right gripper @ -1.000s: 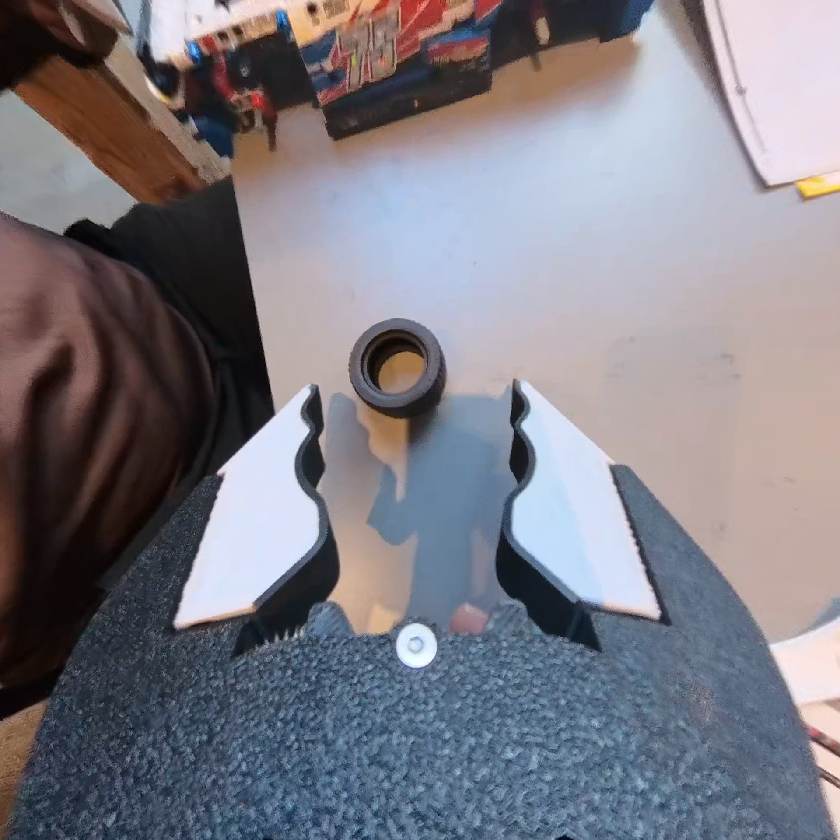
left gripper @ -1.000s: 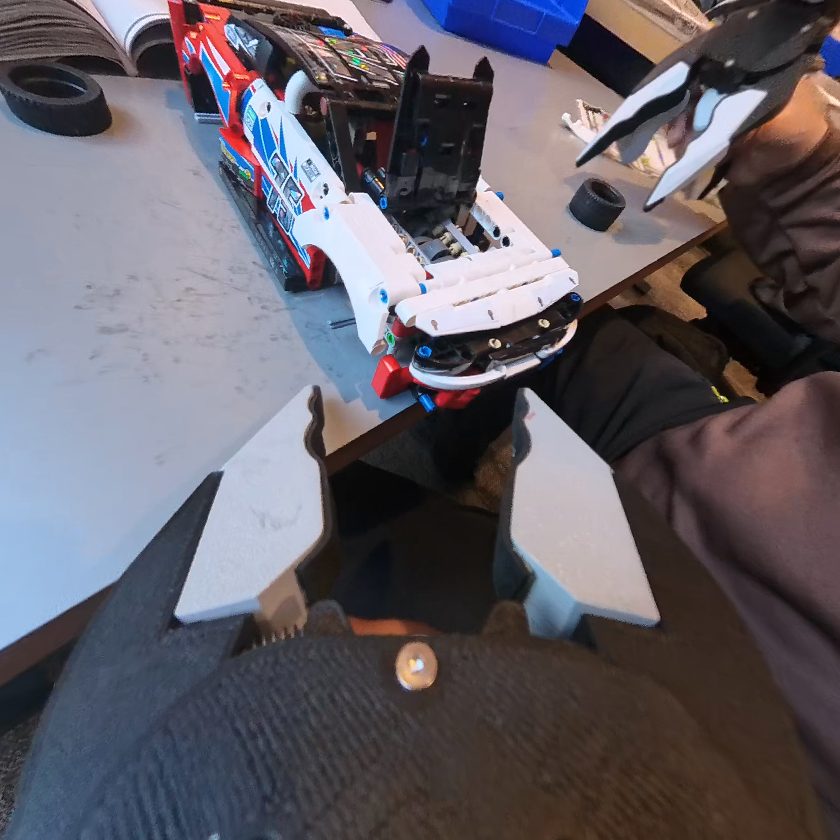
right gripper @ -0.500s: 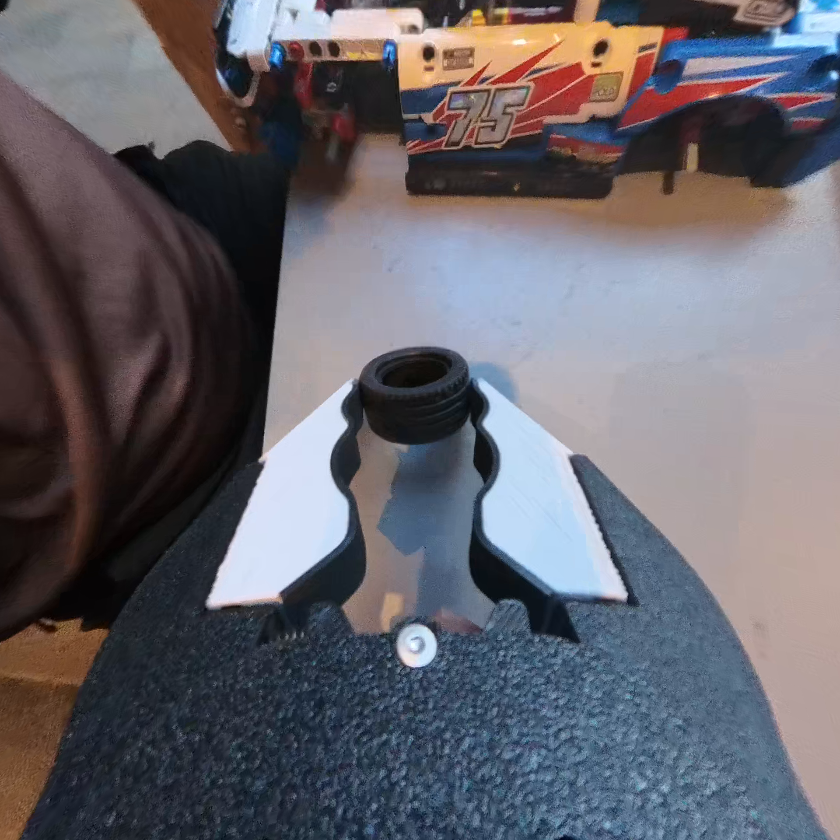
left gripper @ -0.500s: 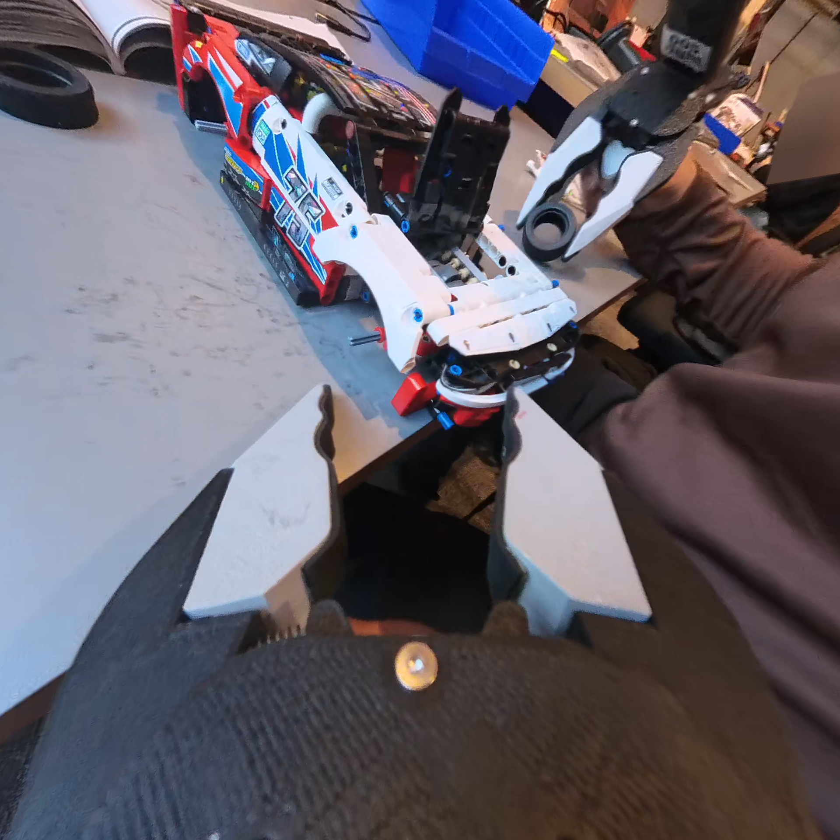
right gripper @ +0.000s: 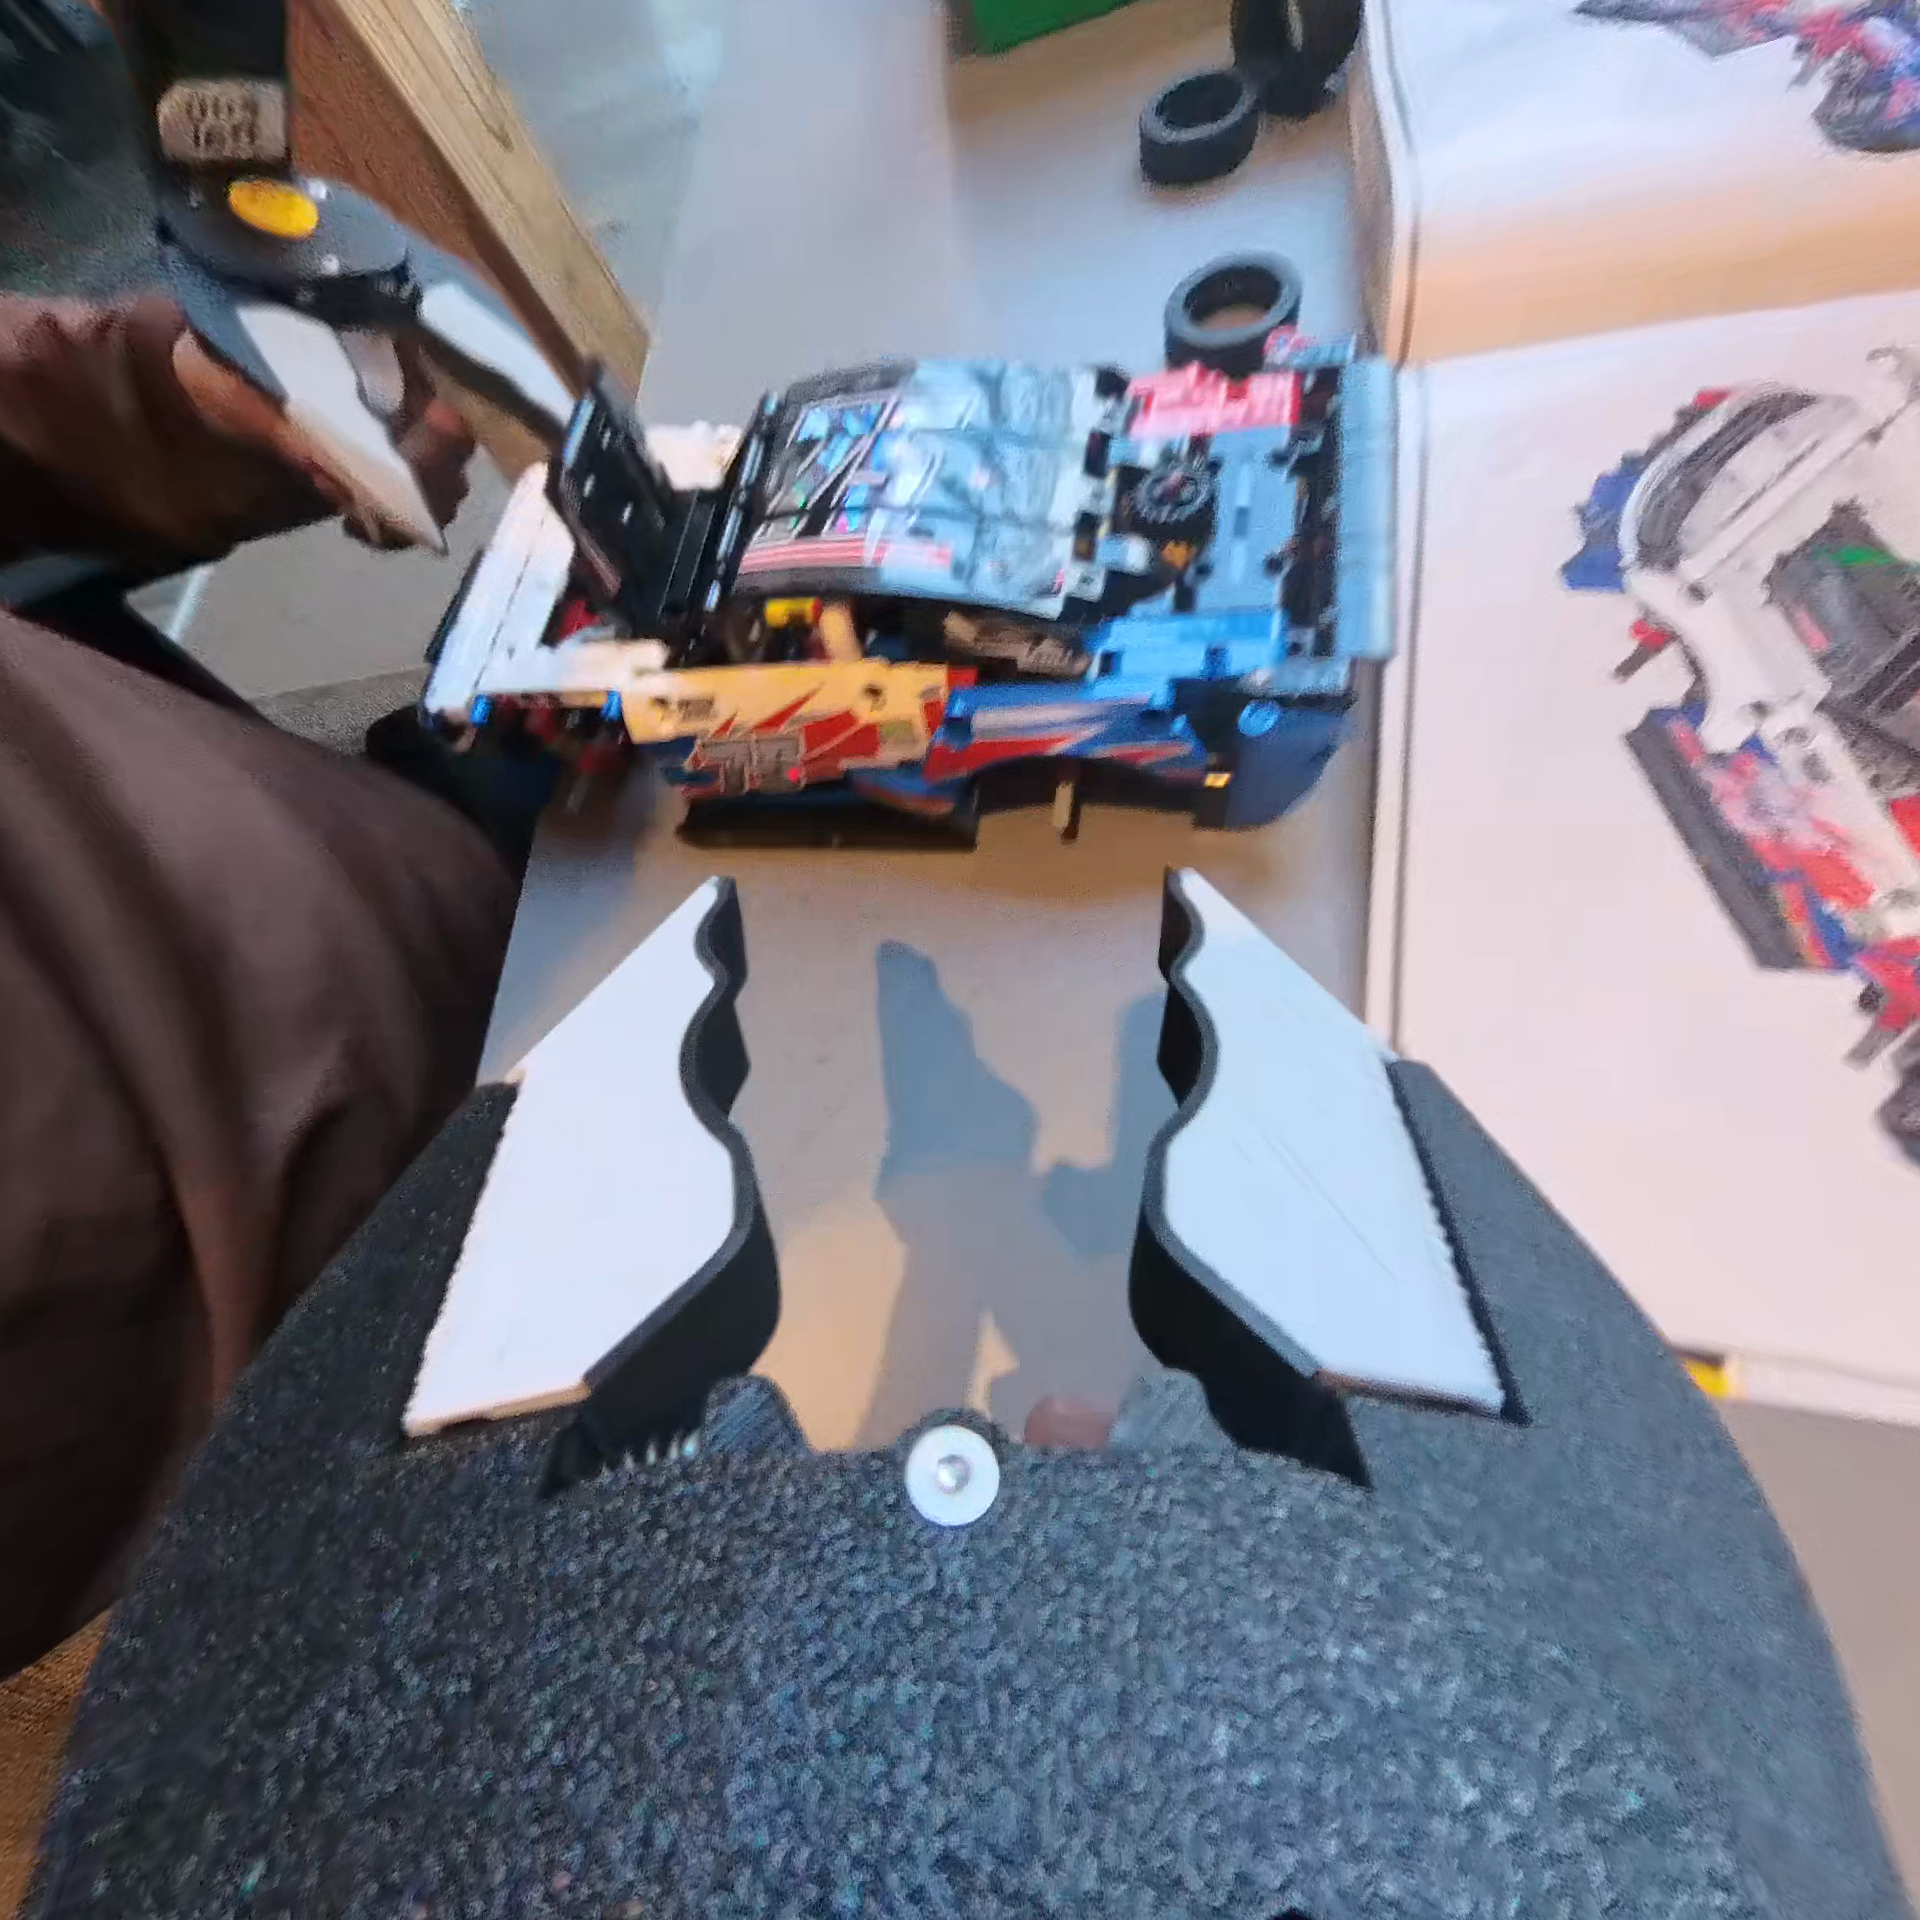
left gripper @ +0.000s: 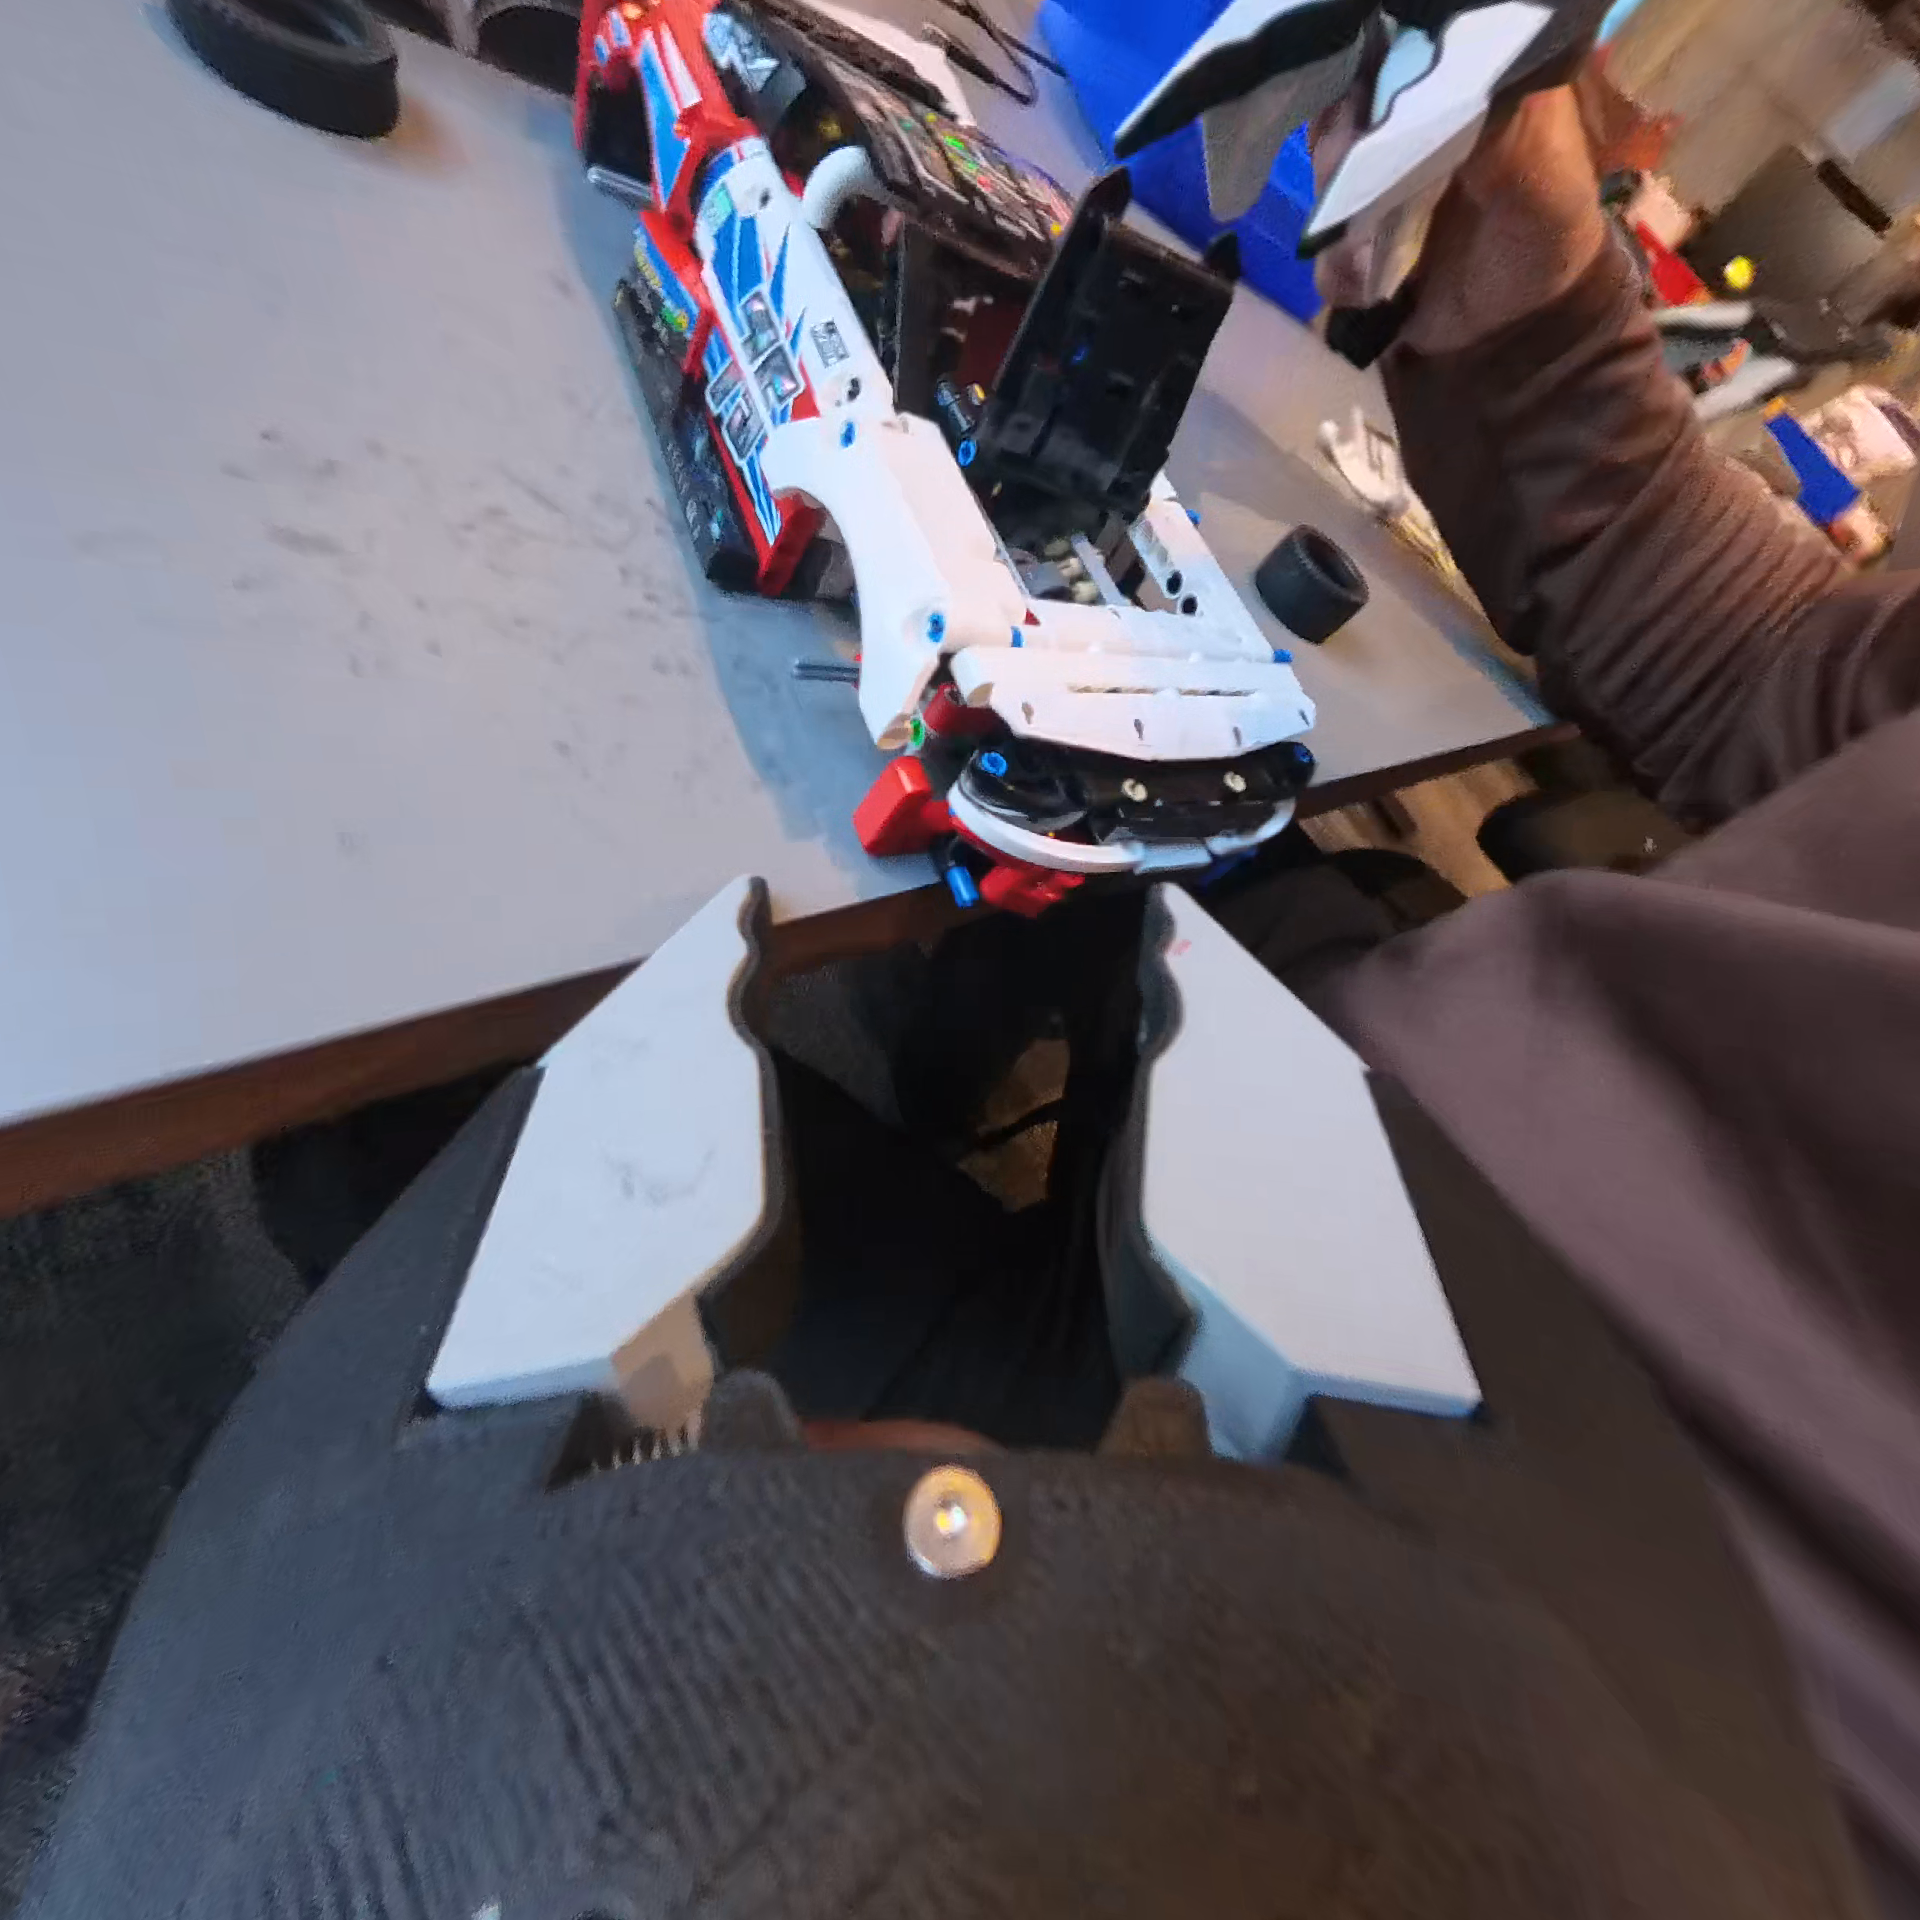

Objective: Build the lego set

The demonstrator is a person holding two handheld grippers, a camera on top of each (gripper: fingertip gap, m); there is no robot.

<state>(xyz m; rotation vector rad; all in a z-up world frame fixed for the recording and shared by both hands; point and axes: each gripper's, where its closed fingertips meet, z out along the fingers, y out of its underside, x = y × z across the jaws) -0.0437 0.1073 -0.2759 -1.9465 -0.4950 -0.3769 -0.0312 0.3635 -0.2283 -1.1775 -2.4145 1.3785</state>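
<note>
Lying beyond both open tongs [right gripper: 951, 894]: car [right gripper: 935, 613]

Workshop: parts bins [left gripper: 1174, 156], worktable [left gripper: 312, 623].

Left tool [left gripper: 956, 914] gapes empty before the lego car [left gripper: 935, 540].

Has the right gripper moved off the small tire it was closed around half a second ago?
Yes. The right gripper is open and empty, raised away from the small tire, which lies on the table beside the Lego car.
</note>
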